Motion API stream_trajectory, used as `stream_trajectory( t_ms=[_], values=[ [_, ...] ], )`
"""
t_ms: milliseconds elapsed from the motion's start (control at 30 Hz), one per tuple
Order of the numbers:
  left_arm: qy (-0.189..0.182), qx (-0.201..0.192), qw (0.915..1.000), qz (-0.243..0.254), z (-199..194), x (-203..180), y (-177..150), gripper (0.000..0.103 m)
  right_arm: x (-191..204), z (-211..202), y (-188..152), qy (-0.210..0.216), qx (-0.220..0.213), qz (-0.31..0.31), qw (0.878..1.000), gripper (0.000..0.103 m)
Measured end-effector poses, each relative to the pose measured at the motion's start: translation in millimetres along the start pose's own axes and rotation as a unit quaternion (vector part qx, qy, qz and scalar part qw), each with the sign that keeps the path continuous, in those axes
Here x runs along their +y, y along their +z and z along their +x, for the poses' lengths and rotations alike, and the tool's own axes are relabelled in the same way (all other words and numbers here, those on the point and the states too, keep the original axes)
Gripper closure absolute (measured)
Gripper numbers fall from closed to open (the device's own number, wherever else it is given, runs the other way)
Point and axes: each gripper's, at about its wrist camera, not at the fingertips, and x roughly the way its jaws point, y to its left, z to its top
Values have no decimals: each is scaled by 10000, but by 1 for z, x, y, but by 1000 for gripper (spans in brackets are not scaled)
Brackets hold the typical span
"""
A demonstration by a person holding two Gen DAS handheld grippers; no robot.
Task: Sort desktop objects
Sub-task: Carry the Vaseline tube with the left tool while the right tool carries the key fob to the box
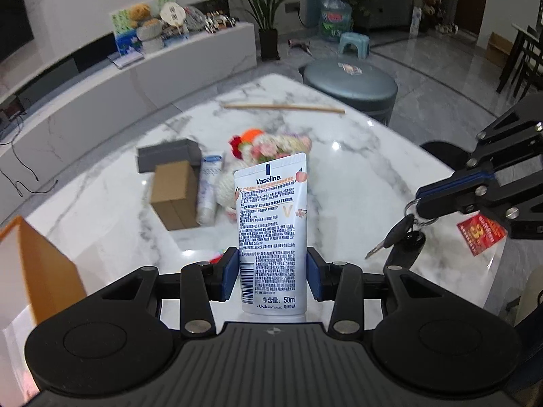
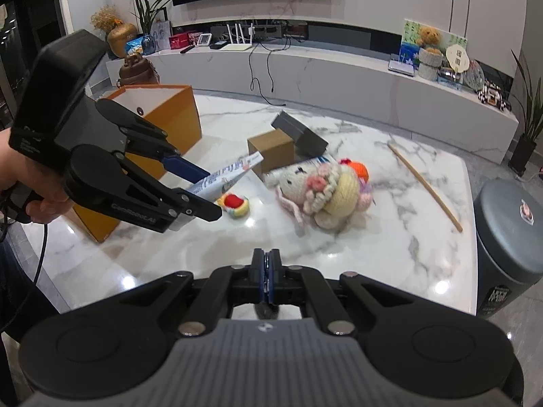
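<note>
between the blue pads of the left claw, clamped above the white marble worktop, stands a white vaseline tube; the right claw pinches a black key bunch, angled leftward.

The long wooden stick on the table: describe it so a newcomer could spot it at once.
Start at the white marble table. Beyond the knitted doll, near the side by the round grey stool, lies the wooden stick. It is the only long, thin, bare thing, lying apart from the clutter.

My left gripper clamps the Vaseline tube at frame centre; at right, my right gripper pinches keys.
</note>
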Motion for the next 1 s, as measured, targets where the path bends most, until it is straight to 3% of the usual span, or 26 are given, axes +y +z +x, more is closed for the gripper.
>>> stream_trajectory(
  t_ms=[567, 1000],
  values=[
    [409, -731, 9955, -444, -81, 37, -3, 55, 48, -12, 62, -16, -654, -318, 9974, 101],
    [888, -1011, 9854, -1043, -134, 88, -35, 55, 112, -11, 111, 337, -1133, -670, 9907, 101]
  ],
)
